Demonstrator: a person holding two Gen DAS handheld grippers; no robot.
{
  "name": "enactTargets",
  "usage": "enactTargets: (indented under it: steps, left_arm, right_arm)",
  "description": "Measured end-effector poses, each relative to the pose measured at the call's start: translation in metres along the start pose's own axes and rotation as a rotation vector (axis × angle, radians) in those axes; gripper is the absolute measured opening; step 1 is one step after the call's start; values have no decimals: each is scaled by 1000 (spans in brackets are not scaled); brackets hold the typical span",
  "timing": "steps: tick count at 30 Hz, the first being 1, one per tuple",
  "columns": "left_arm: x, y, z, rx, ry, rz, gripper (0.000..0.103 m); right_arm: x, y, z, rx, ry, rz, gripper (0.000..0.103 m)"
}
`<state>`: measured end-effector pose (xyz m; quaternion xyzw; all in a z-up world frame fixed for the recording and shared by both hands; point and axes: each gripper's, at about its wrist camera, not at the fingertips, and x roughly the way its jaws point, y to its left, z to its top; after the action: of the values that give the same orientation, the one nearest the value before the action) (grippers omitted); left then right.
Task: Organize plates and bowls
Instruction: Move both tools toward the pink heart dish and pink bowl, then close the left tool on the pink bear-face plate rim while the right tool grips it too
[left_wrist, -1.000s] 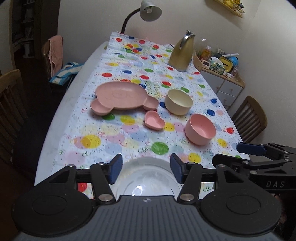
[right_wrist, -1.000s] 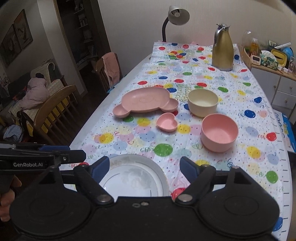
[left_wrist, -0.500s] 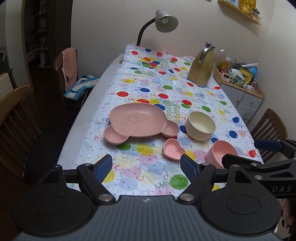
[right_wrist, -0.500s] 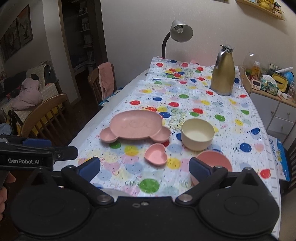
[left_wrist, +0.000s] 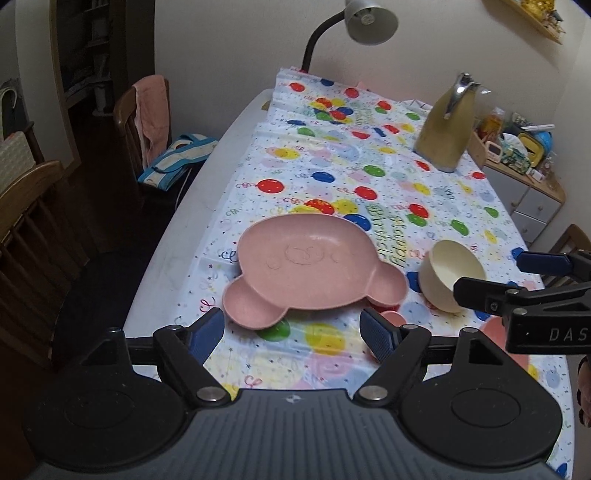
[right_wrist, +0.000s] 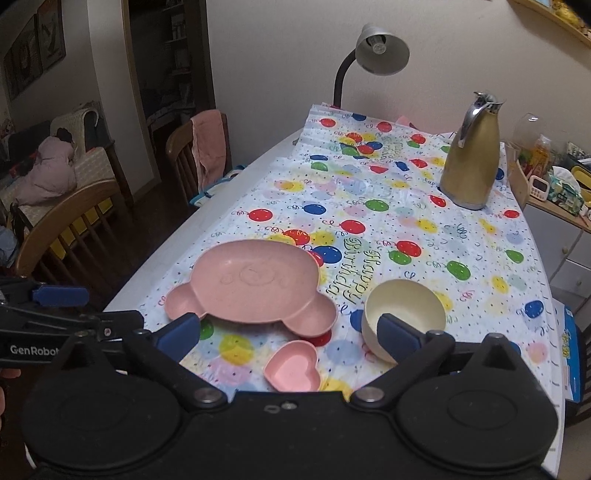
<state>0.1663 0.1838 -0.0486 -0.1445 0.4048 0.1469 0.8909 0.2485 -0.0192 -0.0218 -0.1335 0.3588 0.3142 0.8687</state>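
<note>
Both wrist cams look fwd/down along table (left_wrist: 173, 236), near; share pink plate (left_wrist: 306, 269) (right_wrist: 255, 284).

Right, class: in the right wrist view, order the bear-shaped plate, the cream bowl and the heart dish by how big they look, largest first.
1. bear-shaped plate, clearly the widest.
2. cream bowl.
3. heart dish, smallest even though it lies nearest the camera, so that ranking is safe.

a home dining room: balloon tablecloth (right_wrist: 369, 206), wooden chairs (right_wrist: 66, 229), desk lamp (right_wrist: 380, 51)
</note>
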Motion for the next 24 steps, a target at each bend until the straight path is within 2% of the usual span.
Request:
enactTargets:
  steps: [10,19,24]
  left_arm:
    - [65,30,25,-75,72,63,80]
    - [115,42,43,-117,119,117,80]
    - [139,45,49,-125,137,123,80]
  right_arm:
    - [76,-19,32,32,98,9,90]
    - [142,-28,47,44,173,18,84]
    - [175,-34,50,86,217,28,81]
